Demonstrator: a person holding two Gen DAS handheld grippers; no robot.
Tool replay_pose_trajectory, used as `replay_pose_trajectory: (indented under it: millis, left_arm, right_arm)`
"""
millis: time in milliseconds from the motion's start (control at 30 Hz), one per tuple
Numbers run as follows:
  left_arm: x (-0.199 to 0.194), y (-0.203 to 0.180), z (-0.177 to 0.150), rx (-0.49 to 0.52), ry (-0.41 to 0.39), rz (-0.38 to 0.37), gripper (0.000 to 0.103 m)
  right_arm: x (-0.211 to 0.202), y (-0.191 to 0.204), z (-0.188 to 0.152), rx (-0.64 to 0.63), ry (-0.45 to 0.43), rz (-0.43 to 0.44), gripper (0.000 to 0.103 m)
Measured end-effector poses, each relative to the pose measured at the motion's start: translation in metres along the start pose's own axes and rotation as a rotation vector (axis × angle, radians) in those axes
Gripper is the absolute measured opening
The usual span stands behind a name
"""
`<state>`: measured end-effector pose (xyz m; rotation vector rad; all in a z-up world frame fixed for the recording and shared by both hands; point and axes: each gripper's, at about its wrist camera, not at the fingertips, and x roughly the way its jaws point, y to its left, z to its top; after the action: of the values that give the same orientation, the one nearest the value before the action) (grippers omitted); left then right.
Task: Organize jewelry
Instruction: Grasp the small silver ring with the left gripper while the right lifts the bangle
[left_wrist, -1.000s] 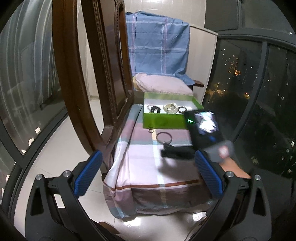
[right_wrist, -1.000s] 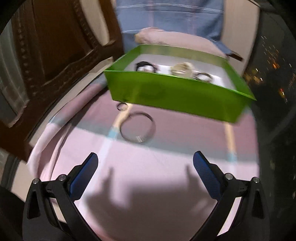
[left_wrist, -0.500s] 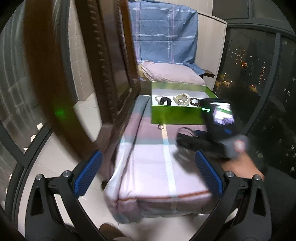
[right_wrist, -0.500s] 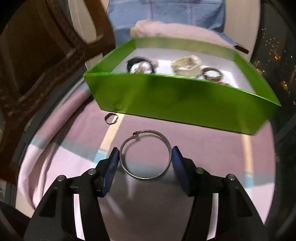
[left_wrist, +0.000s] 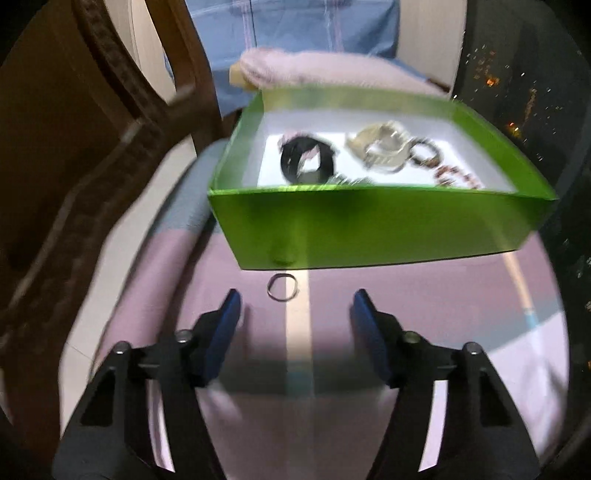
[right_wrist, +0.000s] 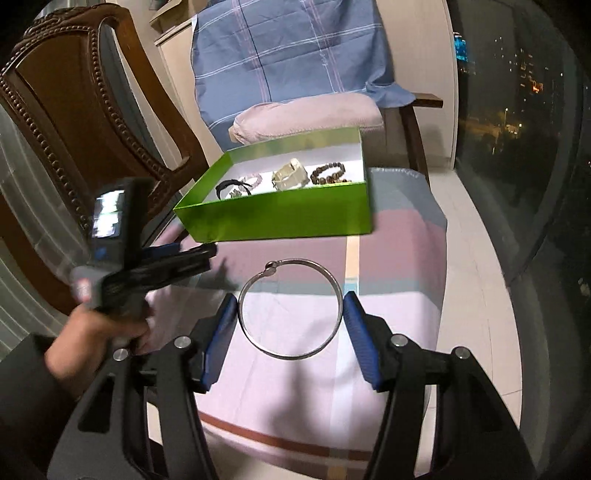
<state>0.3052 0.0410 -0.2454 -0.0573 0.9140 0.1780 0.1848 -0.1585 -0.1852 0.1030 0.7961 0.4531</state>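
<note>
A green box (left_wrist: 369, 229) stands on a cloth-covered stool; inside lie a black bracelet (left_wrist: 308, 162), a pale watch (left_wrist: 380, 149) and a beaded bracelet (left_wrist: 448, 173). A small silver ring (left_wrist: 282, 287) lies on the cloth just before the box. My left gripper (left_wrist: 295, 306) is open right behind the ring, low over the cloth. My right gripper (right_wrist: 290, 314) is shut on a large silver bangle (right_wrist: 290, 308), held above the cloth in front of the green box (right_wrist: 280, 218). The left gripper (right_wrist: 184, 258) also shows in the right wrist view.
A carved wooden chair (right_wrist: 85, 122) stands at the left. A chair with a blue plaid cloth (right_wrist: 291, 51) and a pink cushion (right_wrist: 306, 118) is behind the stool. Dark windows (right_wrist: 517, 129) run along the right. The stool's cloth (right_wrist: 399, 295) drops off at its edges.
My left gripper has moved forward and down to the small ring and narrowed. My right gripper has closed on the bangle and lifted it back from the box.
</note>
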Motion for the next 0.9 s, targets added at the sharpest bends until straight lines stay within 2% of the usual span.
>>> replay_pose_trajectory:
  millis: [67, 133, 167, 200, 367, 433, 533, 667, 767, 900]
  left_arm:
    - [0.012, 0.003, 0.001, -0.012, 0.01, 0.002, 0.053]
    - [0.013, 0.008, 0.001, -0.037, 0.001, -0.026, 0.043]
    - [0.011, 0.009, 0.002, -0.035, -0.001, -0.032, 0.026]
    - [0.01, 0.01, 0.002, -0.034, 0.001, -0.037, 0.02]
    - [-0.013, 0.024, -0.007, -0.03, 0.008, -0.096, 0.019]
    - [-0.058, 0.031, -0.014, -0.032, -0.053, -0.136, 0.019]
    - [-0.132, 0.037, -0.024, -0.018, -0.155, -0.154, 0.019]
    - [-0.225, 0.037, -0.047, -0.01, -0.238, -0.198, 0.019]
    - [-0.269, 0.031, -0.067, 0.009, -0.267, -0.218, 0.019]
    - [-0.302, 0.026, -0.087, 0.032, -0.293, -0.225, 0.02]
  right_arm:
    - [-0.005, 0.001, -0.001, -0.008, -0.008, 0.007, 0.058]
    - [-0.007, 0.008, -0.005, -0.018, -0.012, 0.01, 0.058]
    - [-0.009, 0.009, -0.006, -0.025, -0.012, 0.012, 0.058]
    - [-0.007, 0.01, -0.007, -0.027, -0.012, 0.013, 0.058]
    - [-0.02, 0.014, -0.011, -0.032, -0.025, 0.012, 0.058]
    - [-0.032, 0.017, -0.009, -0.033, -0.043, 0.004, 0.058]
    - [-0.054, 0.026, -0.006, -0.035, -0.083, -0.007, 0.058]
    - [-0.091, 0.046, 0.001, -0.063, -0.16, -0.045, 0.058]
    - [-0.119, 0.06, 0.005, -0.072, -0.219, -0.053, 0.058]
    - [-0.145, 0.075, -0.001, -0.089, -0.263, -0.059, 0.058]
